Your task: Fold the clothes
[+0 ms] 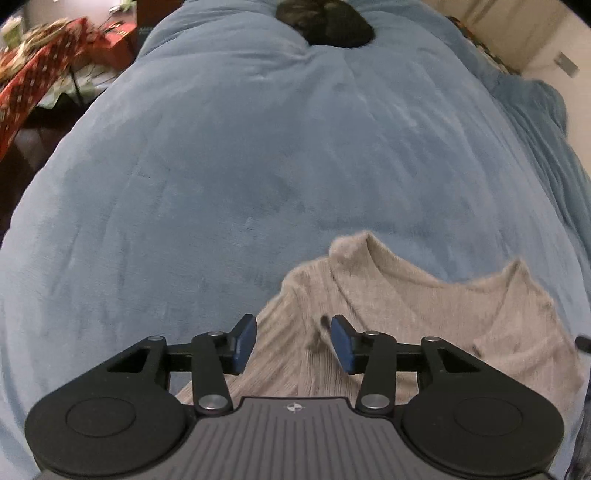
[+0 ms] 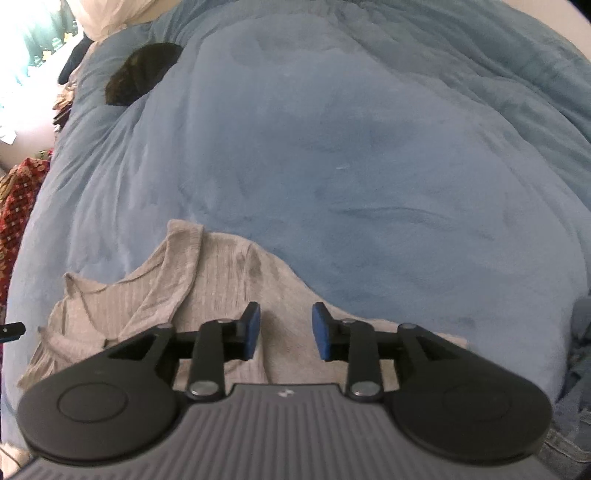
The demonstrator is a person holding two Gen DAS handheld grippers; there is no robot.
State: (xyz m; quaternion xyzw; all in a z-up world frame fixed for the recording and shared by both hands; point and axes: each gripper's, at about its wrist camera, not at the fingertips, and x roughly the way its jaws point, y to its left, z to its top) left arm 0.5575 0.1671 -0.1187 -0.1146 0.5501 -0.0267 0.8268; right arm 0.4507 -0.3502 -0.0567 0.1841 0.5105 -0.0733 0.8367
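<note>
A beige ribbed knit top (image 1: 406, 314) lies spread on a blue plush blanket (image 1: 240, 166), its neckline and shoulder straps pointing away from me. My left gripper (image 1: 293, 341) hovers open over the top's left part, nothing between its blue pads. In the right wrist view the same top (image 2: 221, 280) lies at lower left, and my right gripper (image 2: 286, 330) is open above its right edge, where the fabric meets the blanket (image 2: 351, 166). Neither gripper holds fabric.
A dark bundle of cloth (image 1: 325, 22) sits at the far end of the blanket, also visible as the dark bundle (image 2: 142, 72) at upper left. Red patterned fabric (image 1: 33, 88) and clutter lie beyond the left edge. Blue denim-like cloth (image 2: 576, 387) sits at the right.
</note>
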